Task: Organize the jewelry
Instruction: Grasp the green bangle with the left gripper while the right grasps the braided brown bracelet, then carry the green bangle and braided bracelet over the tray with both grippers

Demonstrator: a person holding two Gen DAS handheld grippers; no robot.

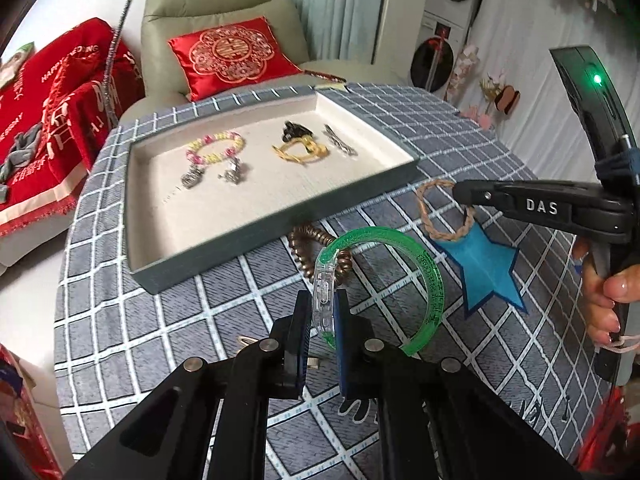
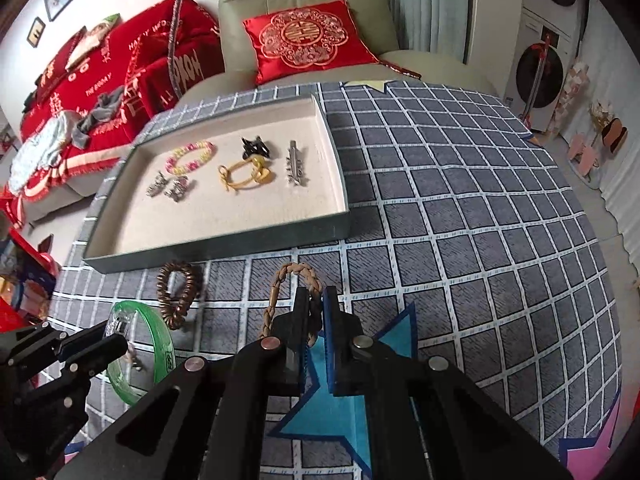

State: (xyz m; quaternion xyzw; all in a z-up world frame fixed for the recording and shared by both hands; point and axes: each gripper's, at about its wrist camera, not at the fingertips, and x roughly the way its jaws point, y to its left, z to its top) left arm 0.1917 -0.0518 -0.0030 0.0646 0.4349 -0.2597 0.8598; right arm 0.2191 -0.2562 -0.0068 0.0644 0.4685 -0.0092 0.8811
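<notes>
Already several pieces lie in the tray (image 2: 340, 184); left gripper (image 1: 322, 312) jaws grasp the green bangle (image 1: 434, 280), right gripper (image 2: 316, 312) jaws grasp the braided bracelet (image 2: 280, 284); the coil hair tie (image 2: 176, 292) waits on the desk (image 2: 460, 220).

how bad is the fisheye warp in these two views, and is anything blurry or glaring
Left wrist: table grid bows hard, tray edges curve, corners vignette black, green bangle sharp, mild sheen. Right wrist: same bulging tablecloth, braided bracelet crisp, nearest parts of the right hand-held gripper slightly soft, no harsh glare.
</notes>
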